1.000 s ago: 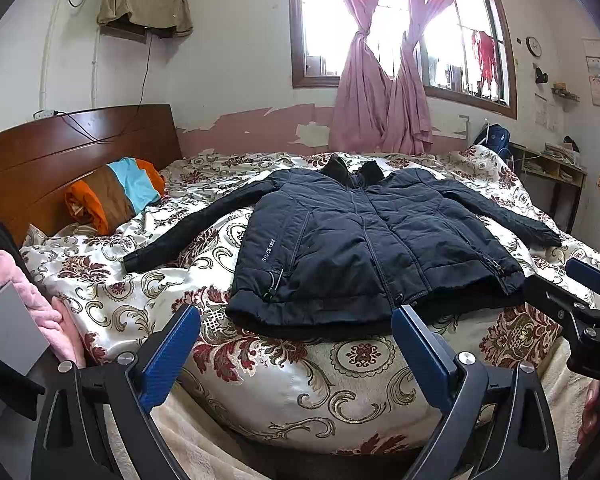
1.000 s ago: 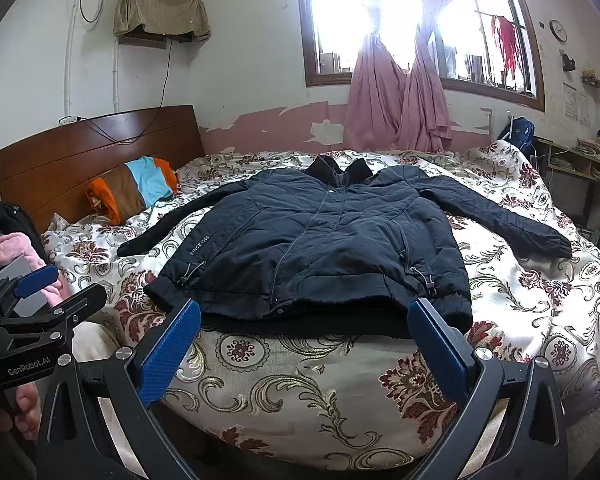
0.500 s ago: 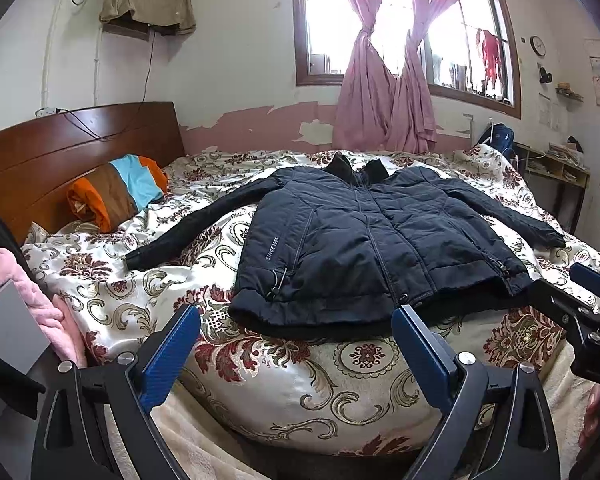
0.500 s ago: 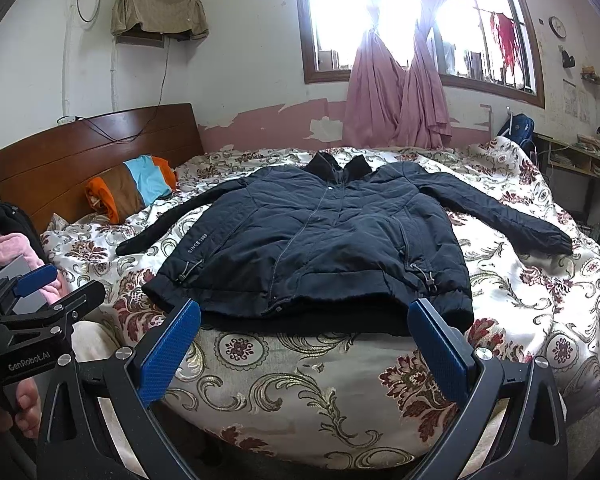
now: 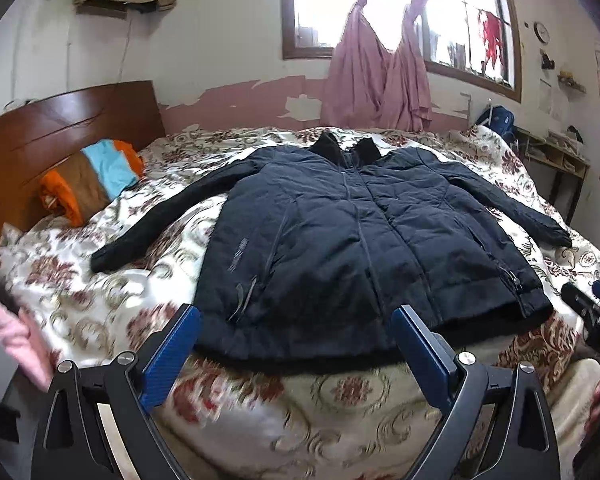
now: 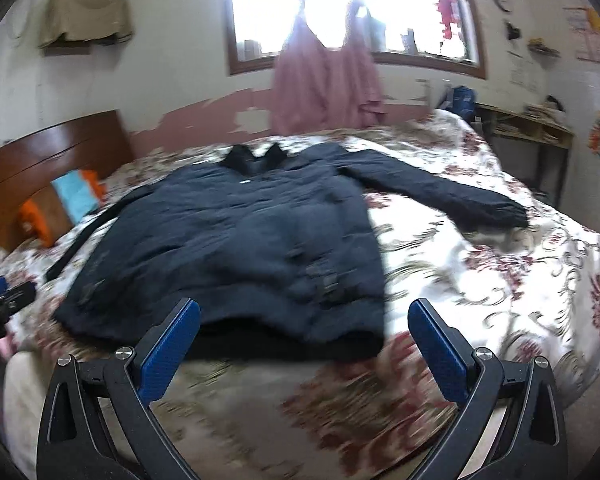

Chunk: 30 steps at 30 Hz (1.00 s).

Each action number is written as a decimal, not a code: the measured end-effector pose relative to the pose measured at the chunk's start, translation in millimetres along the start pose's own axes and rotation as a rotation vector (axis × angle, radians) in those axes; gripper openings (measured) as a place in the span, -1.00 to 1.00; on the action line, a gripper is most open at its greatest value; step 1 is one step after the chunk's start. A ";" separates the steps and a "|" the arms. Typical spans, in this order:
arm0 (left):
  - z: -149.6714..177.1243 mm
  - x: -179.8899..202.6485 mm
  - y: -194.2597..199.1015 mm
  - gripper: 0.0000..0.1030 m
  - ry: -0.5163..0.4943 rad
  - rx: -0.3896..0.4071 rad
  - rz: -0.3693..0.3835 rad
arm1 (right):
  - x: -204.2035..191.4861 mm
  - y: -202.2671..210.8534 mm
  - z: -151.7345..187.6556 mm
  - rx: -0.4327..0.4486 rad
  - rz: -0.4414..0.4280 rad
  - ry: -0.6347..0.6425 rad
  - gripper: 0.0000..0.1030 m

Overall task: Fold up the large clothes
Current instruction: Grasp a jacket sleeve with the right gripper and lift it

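A dark navy padded jacket [image 5: 352, 240] lies flat and face up on the floral bedspread [image 5: 100, 308], collar toward the window, both sleeves spread out sideways. Its hem hangs near the bed's front edge. My left gripper [image 5: 296, 344] is open just in front of the hem's left half, with nothing between its blue pads. My right gripper [image 6: 304, 340] is open too, in front of the hem's right corner on the jacket [image 6: 240, 256]. The right sleeve [image 6: 452, 200] stretches across the bedspread [image 6: 500, 280]. Each gripper appears at the edge of the other's view.
A wooden headboard [image 5: 40, 136] stands at the left with an orange, brown and blue pillow [image 5: 88, 180] against it. Pink cloth [image 5: 16, 340] sits at the left edge. A window with pink curtains [image 5: 376, 80] is behind the bed; a desk [image 5: 556, 160] stands at the right.
Both grippers have moved up and closer over the bed's front edge. The right one has swung rightward, its view now blurred. The jacket has not moved.
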<state>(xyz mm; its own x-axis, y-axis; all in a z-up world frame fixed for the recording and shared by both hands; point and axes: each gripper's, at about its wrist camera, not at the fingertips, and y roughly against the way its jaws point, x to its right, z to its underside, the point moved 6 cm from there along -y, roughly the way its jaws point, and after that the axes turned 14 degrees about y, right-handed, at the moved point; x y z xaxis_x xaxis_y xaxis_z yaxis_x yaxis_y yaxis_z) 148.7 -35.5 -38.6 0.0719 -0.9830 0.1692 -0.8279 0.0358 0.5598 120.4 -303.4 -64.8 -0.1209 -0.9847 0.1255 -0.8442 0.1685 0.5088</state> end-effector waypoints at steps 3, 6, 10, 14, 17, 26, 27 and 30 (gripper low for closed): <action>-10.5 21.7 -19.5 0.88 -0.031 -0.004 0.006 | 39.9 -25.4 -6.7 -0.008 0.041 -0.057 0.98; -21.9 45.3 -35.7 0.88 -0.037 0.006 0.035 | 82.8 -51.6 -15.0 -0.009 0.087 -0.116 0.98; -39.4 79.4 -55.4 0.88 -0.054 0.021 0.056 | 145.8 -93.3 -29.3 -0.030 0.149 -0.254 0.98; -52.6 114.8 -77.4 0.88 -0.079 -0.006 0.103 | 205.5 -141.7 -37.1 -0.029 0.147 -0.459 0.98; -62.7 149.9 -95.0 0.88 -0.117 -0.019 0.136 | 245.4 -176.7 -33.7 -0.044 0.191 -0.592 0.98; -94.4 244.1 -142.9 0.88 -0.188 0.030 0.216 | 307.2 -265.9 1.9 -0.071 0.194 -0.920 0.98; -98.1 255.3 -152.1 0.88 -0.192 0.027 0.224 | 312.8 -275.1 6.9 -0.075 0.193 -0.949 0.98; -108.6 287.8 -187.3 0.88 -0.200 -0.018 0.224 | 335.5 -303.8 29.7 -0.100 0.178 -1.098 0.98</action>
<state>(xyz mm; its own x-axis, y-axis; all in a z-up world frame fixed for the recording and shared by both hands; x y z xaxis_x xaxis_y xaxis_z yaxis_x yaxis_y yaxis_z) 384.9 -305.5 -6.6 -0.2239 -0.9661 0.1284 -0.8005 0.2575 0.5413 320.8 -686.3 -202.6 -0.6733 -0.4427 -0.5922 -0.7292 0.2650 0.6309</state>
